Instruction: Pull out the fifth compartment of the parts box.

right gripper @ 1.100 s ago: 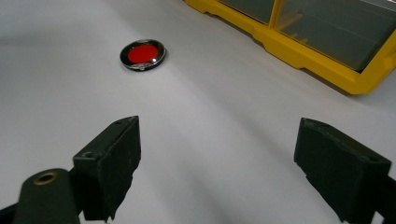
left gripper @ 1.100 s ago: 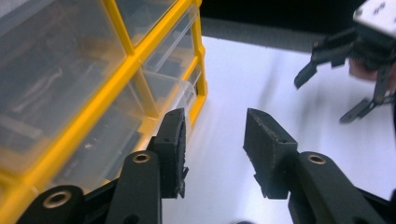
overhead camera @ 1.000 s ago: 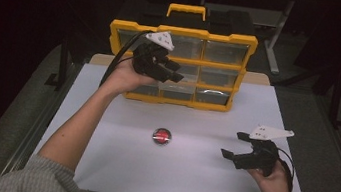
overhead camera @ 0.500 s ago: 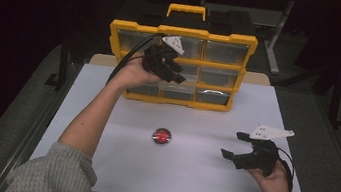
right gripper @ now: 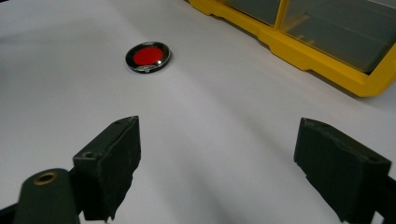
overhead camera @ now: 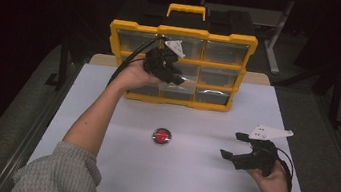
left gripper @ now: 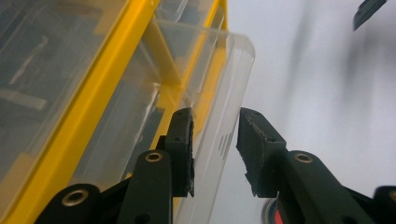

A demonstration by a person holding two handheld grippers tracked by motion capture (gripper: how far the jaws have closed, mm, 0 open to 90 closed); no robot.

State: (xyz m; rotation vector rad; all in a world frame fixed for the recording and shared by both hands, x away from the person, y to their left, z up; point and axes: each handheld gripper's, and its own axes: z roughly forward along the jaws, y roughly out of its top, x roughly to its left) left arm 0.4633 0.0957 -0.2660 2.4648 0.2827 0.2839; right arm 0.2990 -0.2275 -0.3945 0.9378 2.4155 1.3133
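Left claw (left gripper: 215,140) has just been narrowing around a clear drawer (left gripper: 219,93) lip of the yellow organizer (overhead camera: 177,66) at the surface's far edge, probably to pull it; right claw (right gripper: 217,163) hangs wide, holding nothing.

Clear plastic drawer (left gripper: 224,93) pulled partly out of upright yellow organizer (overhead camera: 181,62); bottom row.

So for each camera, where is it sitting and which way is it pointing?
High view: above the person's side, looking forward and down on the white table; forearms, left gripper, right gripper.
Left gripper view: on the left gripper, facing the yellow organizer; its fingers straddle a clear drawer front.
Right gripper view: on the right gripper, low over the table, facing the red disc; fingers wide apart.
Shared: high and right gripper views show disc and organizer.
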